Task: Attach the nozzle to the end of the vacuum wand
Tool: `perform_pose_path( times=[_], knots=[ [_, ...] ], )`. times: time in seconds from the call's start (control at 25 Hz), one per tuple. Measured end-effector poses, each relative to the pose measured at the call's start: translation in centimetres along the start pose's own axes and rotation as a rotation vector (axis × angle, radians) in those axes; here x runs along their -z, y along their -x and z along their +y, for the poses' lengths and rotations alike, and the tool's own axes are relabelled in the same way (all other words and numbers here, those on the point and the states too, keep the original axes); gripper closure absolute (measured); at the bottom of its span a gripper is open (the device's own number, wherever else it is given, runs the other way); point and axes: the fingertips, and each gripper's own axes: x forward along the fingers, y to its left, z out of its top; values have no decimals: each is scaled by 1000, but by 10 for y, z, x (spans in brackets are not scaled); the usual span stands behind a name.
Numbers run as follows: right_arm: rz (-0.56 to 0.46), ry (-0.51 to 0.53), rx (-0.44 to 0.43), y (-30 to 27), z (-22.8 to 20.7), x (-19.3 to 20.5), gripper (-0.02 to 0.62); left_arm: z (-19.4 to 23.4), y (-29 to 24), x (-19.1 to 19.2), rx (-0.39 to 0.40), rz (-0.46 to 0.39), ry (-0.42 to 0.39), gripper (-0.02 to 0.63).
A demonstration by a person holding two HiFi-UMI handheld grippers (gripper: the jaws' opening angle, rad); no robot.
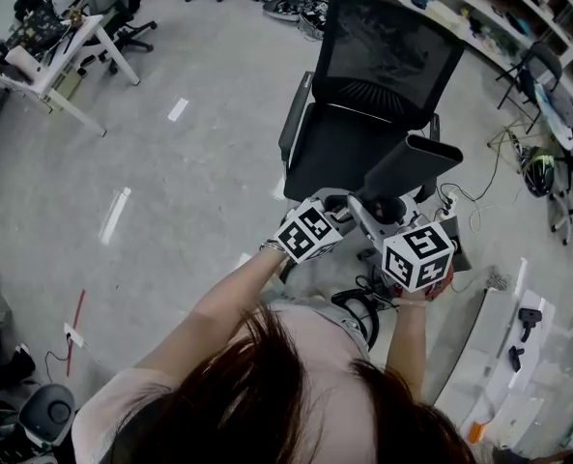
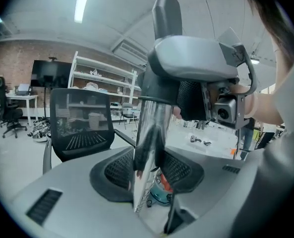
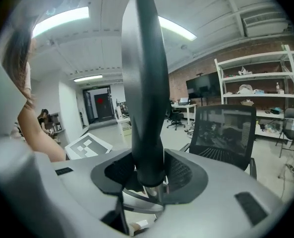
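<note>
Grey concrete floor (image 1: 170,182) below, black office chair (image 1: 363,104) at 12 o'clock, shelving (image 1: 499,17) at 2 o'clock. Both parts held in mid-air in front of chair.

Jaws of left gripper (image 2: 147,171) clamped on chrome wand (image 2: 150,128), tube running between pads from 6 to 12 o'clock. Jaws of right gripper (image 3: 147,175) clamped on dark nozzle (image 3: 143,83), low on its collar, slanted tip up at 12 o'clock. Collar over wand end; sliver of chrome visible at 6 o'clock under collar in right gripper view. Depth of seating not readable.

Step in hand, by judgement: final push-on.
- Keep both axes in one line.
- Hold wand steady as anvil, press nozzle straight along tube, no rocking.
- Add slight twist only on binding.
- Keep both grips close to joint to limit bending.
- Check for gap at collar before letting go; open right jaws first.
</note>
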Motion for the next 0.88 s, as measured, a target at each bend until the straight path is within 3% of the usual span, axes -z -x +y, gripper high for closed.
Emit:
perform_pose_path(
  times=[0.12,0.4,0.68,0.88],
  knots=[
    [-12,11,28,5,-4,-2,413,2,-2,-2,-29,1,8,442],
    [-98,-25,183,5,-11,1,413,5,-5,2,-74,-3,8,442],
    [-103,-79,200,7,-11,1,413,5,-4,1,-75,-2,13,442],
    [-85,-61,224,11,-6,5,413,4,0,2,-96,-16,25,442]
  ],
)
